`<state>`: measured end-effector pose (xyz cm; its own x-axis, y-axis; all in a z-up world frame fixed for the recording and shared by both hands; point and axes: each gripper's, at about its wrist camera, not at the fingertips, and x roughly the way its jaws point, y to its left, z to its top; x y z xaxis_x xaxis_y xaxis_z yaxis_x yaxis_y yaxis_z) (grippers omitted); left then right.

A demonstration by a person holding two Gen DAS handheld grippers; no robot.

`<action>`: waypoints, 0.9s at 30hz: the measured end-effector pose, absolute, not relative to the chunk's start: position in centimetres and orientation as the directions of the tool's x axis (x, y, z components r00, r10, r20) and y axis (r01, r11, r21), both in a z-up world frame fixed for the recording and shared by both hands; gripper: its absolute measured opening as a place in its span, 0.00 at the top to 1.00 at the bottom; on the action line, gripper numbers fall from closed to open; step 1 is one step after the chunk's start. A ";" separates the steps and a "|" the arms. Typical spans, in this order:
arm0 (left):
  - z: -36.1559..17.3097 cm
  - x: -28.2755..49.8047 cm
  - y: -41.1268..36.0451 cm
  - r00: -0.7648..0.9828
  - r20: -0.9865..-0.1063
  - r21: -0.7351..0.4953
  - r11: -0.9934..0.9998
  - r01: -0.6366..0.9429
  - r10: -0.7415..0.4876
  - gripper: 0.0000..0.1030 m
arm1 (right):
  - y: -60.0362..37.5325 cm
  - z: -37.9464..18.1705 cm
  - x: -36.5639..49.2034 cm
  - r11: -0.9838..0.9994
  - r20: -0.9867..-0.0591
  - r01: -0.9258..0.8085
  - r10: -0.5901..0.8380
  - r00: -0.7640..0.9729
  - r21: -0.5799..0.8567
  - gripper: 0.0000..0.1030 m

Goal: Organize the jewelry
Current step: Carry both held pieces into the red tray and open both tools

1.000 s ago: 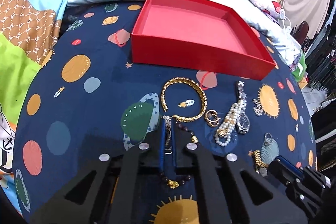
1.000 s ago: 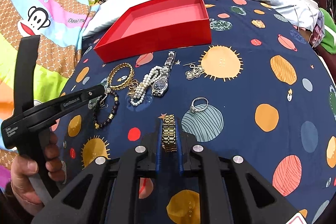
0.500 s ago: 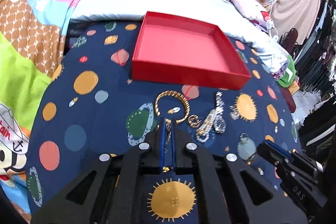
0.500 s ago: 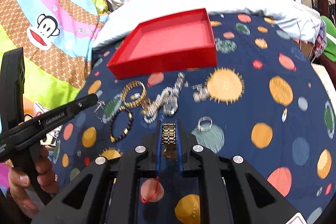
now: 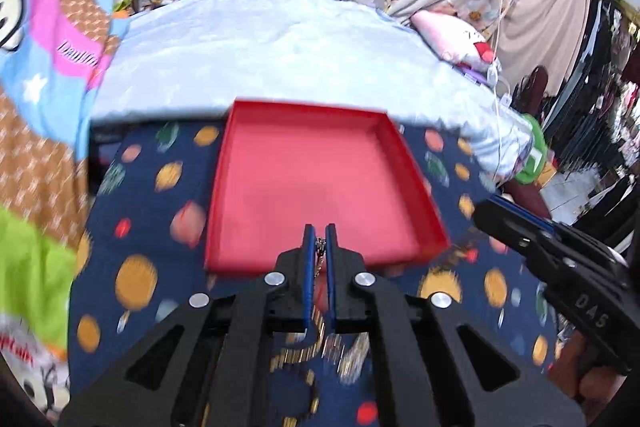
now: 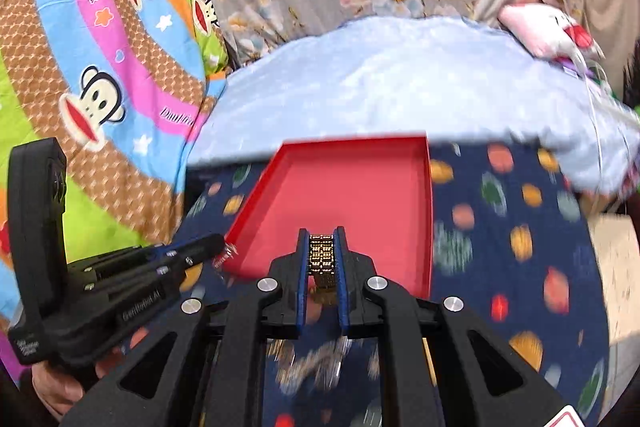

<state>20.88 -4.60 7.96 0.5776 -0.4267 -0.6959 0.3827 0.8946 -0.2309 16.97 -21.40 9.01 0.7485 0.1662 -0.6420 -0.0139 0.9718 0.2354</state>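
Note:
An empty red tray lies on the dark blue planet-print cloth; it also shows in the right wrist view. My left gripper is shut on a thin chain bracelet and holds it above the tray's near edge. My right gripper is shut on a gold link band, raised over the tray's near edge. The left gripper also shows in the right wrist view, beside the tray's left corner. The remaining jewelry lies blurred on the cloth below the grippers.
A pale blue quilt lies behind the tray. A colourful cartoon sheet rises at the left. A pink and white plush rests at the back right. The cloth's right edge drops toward the floor.
Both grippers have lifted their pieces off the cloth and moved forward to the red tray. The loose jewelry has slid below the fingers in both views.

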 end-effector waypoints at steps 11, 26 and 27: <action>6.5 35.5 -9.4 0.589 -0.710 -0.186 0.910 0.371 -0.386 0.96 | -24.0 7.0 32.0 0.969 -0.678 0.038 0.141 0.722 0.242 0.89; 2.7 39.7 -11.2 0.586 -0.755 -0.131 0.944 0.304 -0.293 0.43 | -24.9 3.0 35.5 0.982 -0.738 0.057 0.098 0.668 0.181 0.79; 2.9 39.4 -11.1 0.591 -0.752 -0.127 0.945 0.303 -0.290 0.42 | -25.0 3.2 35.0 0.981 -0.734 0.056 0.100 0.672 0.185 0.78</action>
<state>39.39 -11.06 2.93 0.5913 -0.2905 -0.7523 0.3026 0.9446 -0.1269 34.96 -24.98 3.25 0.6720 0.1002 -0.7337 0.0561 0.9811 0.1854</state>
